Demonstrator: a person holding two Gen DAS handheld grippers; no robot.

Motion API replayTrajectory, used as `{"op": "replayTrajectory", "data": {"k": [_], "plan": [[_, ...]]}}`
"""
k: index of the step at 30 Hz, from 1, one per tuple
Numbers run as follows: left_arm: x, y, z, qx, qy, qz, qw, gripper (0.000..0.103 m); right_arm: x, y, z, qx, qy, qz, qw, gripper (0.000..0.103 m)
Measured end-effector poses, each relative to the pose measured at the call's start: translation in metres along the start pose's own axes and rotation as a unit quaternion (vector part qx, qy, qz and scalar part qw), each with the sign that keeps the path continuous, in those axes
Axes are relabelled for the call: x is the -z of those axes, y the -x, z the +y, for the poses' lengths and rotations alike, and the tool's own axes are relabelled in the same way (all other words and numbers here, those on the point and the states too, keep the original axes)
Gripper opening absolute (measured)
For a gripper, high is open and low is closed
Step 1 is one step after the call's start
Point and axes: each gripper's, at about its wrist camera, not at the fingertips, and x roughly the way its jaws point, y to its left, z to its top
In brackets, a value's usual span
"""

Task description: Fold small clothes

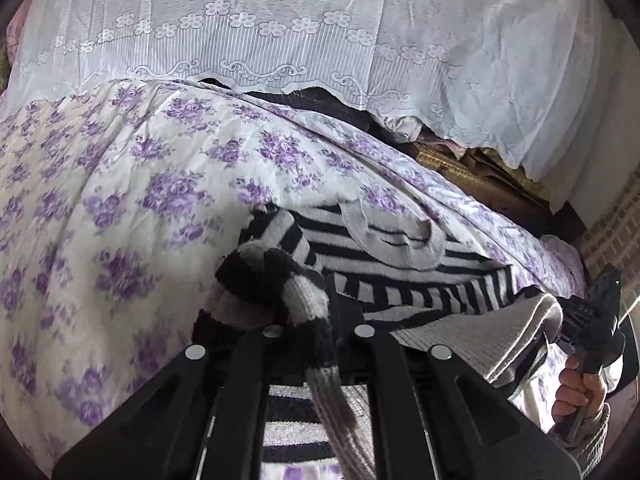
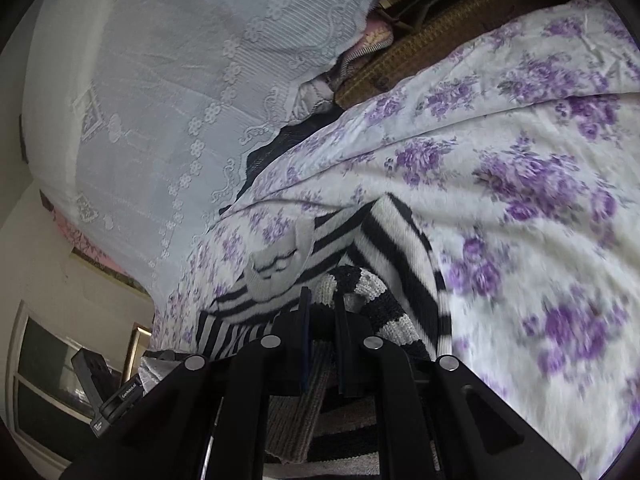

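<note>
A small black-and-white striped knit sweater (image 1: 400, 268) with a grey ribbed collar (image 1: 404, 236) lies on the floral bed sheet (image 1: 120, 184). My left gripper (image 1: 316, 316) is shut on a bunched striped part of the sweater, which drapes over its fingers. My right gripper (image 2: 322, 320) is shut on another striped and grey ribbed part of the sweater (image 2: 400, 248). In the left wrist view the right gripper (image 1: 592, 320) shows at the far right, in a hand, by the grey hem (image 1: 480, 340). In the right wrist view the left gripper's body (image 2: 104, 392) shows at the lower left.
The white sheet with purple flowers (image 2: 520, 200) covers the bed. A white lace cloth (image 1: 280, 20) hangs behind it over dark and brown bedding (image 1: 460, 164). A window frame (image 2: 44, 376) and a wall show at the lower left of the right wrist view.
</note>
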Motion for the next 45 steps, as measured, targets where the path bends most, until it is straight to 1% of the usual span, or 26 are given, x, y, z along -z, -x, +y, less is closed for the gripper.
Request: {"op": "replayTrajectory", "data": {"k": [2,5,9,14,17,18,19,20,21,25,27,28,29,30,32,33,35,37,38,39,40,41,42,43,44,45], "plan": [[-0.004,-0.013,0.004,-0.005,0.003,0.005,1.0,0.005,-0.003,-0.009,-0.008,0.005,-0.005,0.004,1.0,0.011],[-0.005,-0.036,0.012,-0.007,0.011,0.023,0.9997,0.005,-0.004,-0.02,-0.023,0.003,-0.024,0.015,1.0,0.011],[0.0,-0.061,0.021,-0.01,0.018,0.046,0.9987,0.007,-0.005,-0.026,-0.036,-0.012,-0.046,0.022,0.999,0.011],[0.004,-0.06,0.018,-0.018,0.001,0.035,0.9992,0.007,-0.002,-0.025,-0.03,0.0,-0.025,0.016,1.0,0.011],[0.007,-0.058,0.021,-0.011,0.005,0.031,0.9994,0.008,-0.001,-0.021,-0.03,-0.01,-0.026,0.016,0.999,0.016],[0.007,-0.058,0.021,-0.009,0.006,0.031,0.9995,0.008,-0.001,-0.018,-0.03,-0.015,-0.029,0.016,0.999,0.02],[0.008,-0.057,0.022,-0.008,0.007,0.03,0.9995,0.008,-0.002,-0.014,-0.03,-0.021,-0.034,0.015,0.999,0.027],[0.008,-0.056,0.023,-0.006,0.009,0.03,0.9995,0.008,-0.002,-0.009,-0.03,-0.025,-0.038,0.013,0.999,0.031],[0.008,-0.056,0.023,-0.004,0.01,0.03,0.9995,0.008,-0.003,-0.001,-0.029,-0.029,-0.038,0.007,0.999,0.038],[0.008,-0.055,0.025,0.004,0.019,0.03,0.9994,0.009,-0.005,0.027,-0.012,-0.043,-0.011,-0.014,0.999,0.039],[0.007,-0.052,0.029,0.017,0.032,0.031,0.9988,0.009,-0.005,0.035,0.0,-0.054,0.006,-0.019,0.998,0.039],[0.006,-0.049,0.031,0.026,0.041,0.031,0.9983,0.011,-0.004,0.036,0.006,-0.056,0.015,-0.019,0.998,0.04],[0.004,-0.045,0.033,0.038,0.052,0.028,0.9975,0.012,-0.003,0.036,0.01,-0.055,0.024,-0.02,0.998,0.041],[0.003,-0.043,0.035,0.045,0.057,0.026,0.997,0.013,-0.001,0.035,0.014,-0.049,0.033,-0.022,0.998,0.045],[0.0,-0.034,0.037,0.064,0.067,0.017,0.9955,0.015,0.001,0.034,0.018,-0.035,0.042,-0.02,0.998,0.046],[-0.001,-0.031,0.038,0.068,0.07,0.013,0.9951,0.016,0.001,0.034,0.018,-0.036,0.04,-0.018,0.998,0.047],[-0.004,-0.019,0.039,0.07,0.074,-0.009,0.9948,0.026,0.0,0.041,0.019,-0.049,0.029,-0.022,0.998,0.047],[-0.006,-0.006,0.037,0.056,0.067,-0.037,0.9955,0.056,-0.001,0.05,0.022,-0.059,0.032,-0.031,0.997,0.047],[-0.007,0.0,0.036,0.044,0.061,-0.053,0.9958,0.064,-0.002,0.056,0.028,-0.066,0.04,-0.033,0.996,0.047],[-0.008,0.007,0.036,0.008,0.056,-0.074,0.9957,0.085,-0.002,0.06,0.032,-0.073,0.048,-0.03,0.996,0.047],[-0.007,0.013,0.034,-0.035,0.051,-0.098,0.9932,0.091,-0.001,0.062,0.038,-0.084,0.059,-0.022,0.994,0.048],[-0.007,0.021,0.031,-0.087,0.037,-0.123,0.9879,0.091,0.0,0.062,0.045,-0.096,0.073,-0.01,0.993,0.048],[-0.008,0.023,0.029,-0.095,0.028,-0.124,0.9873,0.091,0.003,0.062,0.055,-0.11,0.094,0.007,0.989,0.05],[-0.008,0.024,0.027,-0.09,0.021,-0.119,0.9886,0.091,0.007,0.06,0.062,-0.116,0.108,0.016,0.987,0.052],[-0.008,0.028,0.024,-0.061,0.018,-0.11,0.9919,0.091,0.011,0.056,0.07,-0.12,0.127,0.029,0.984,0.057],[-0.008,0.03,0.021,-0.043,0.014,-0.107,0.9932,0.091,0.017,0.051,0.079,-0.118,0.148,0.044,0.981,0.061]]}}
